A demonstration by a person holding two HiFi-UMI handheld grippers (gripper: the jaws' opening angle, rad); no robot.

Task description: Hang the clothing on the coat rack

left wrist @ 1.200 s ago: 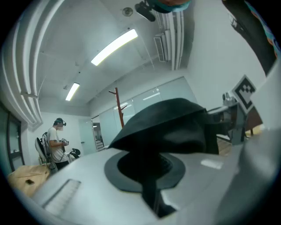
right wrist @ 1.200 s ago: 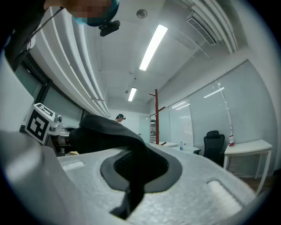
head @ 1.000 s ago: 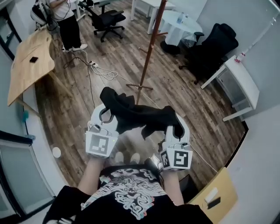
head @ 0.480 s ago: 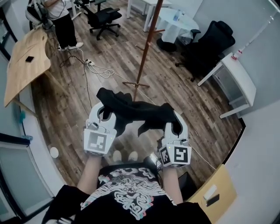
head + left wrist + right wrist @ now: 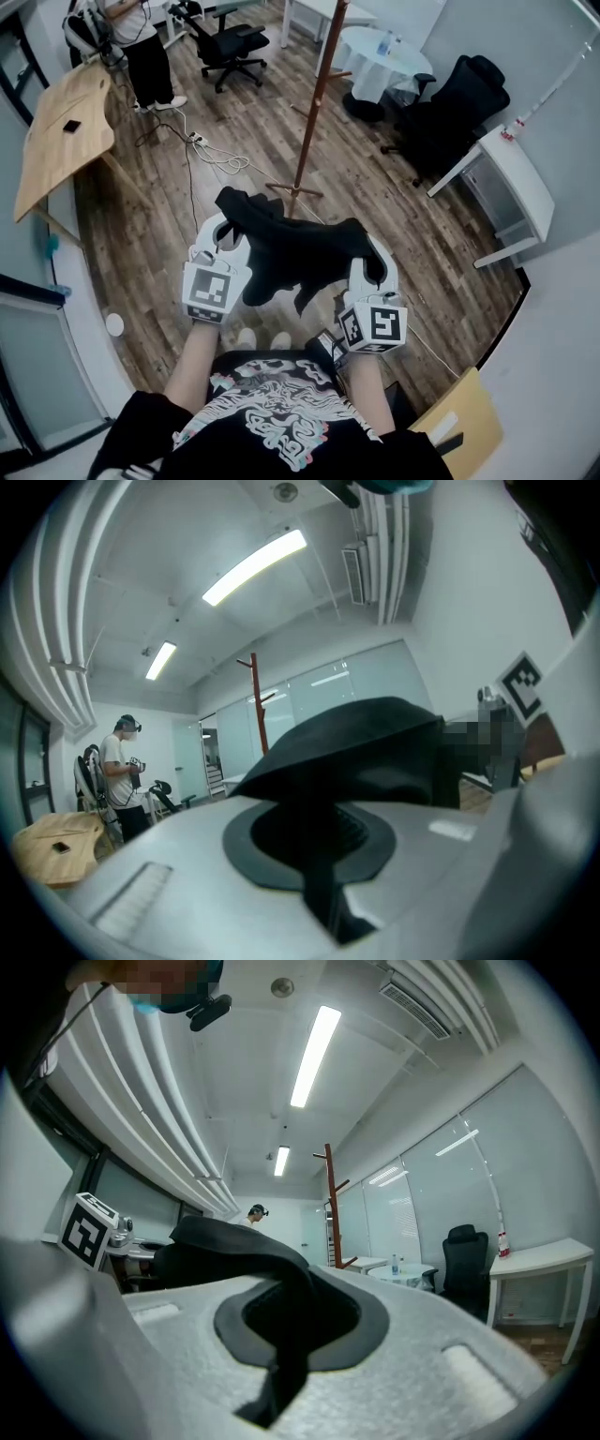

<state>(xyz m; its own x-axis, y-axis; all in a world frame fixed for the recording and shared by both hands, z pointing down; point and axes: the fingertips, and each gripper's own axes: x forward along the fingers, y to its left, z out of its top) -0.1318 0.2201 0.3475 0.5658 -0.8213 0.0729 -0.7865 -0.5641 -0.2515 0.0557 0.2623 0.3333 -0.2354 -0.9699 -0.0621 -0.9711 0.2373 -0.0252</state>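
Observation:
A black garment (image 5: 291,251) hangs stretched between my two grippers in the head view, its middle sagging toward the floor. My left gripper (image 5: 225,230) is shut on the garment's left end, with cloth bunched over its fingers. My right gripper (image 5: 371,261) is shut on the right end. The brown coat rack (image 5: 314,103) stands just beyond the garment, its base (image 5: 292,192) right behind the cloth. In the left gripper view the black cloth (image 5: 361,742) fills the jaws and the rack (image 5: 255,700) rises behind. The right gripper view shows cloth (image 5: 239,1246) pinched in the jaws and the rack (image 5: 330,1206) ahead.
A wooden table (image 5: 61,131) stands at the left, with a person (image 5: 141,47) beyond it. Cables (image 5: 211,150) trail over the floor near the rack. Black office chairs (image 5: 234,42) (image 5: 459,103), a round white table (image 5: 384,52) and a white desk (image 5: 511,178) ring the far side.
Both grippers have carried the garment a little forward toward the coat rack and slightly lower. Their hold on the cloth is unchanged.

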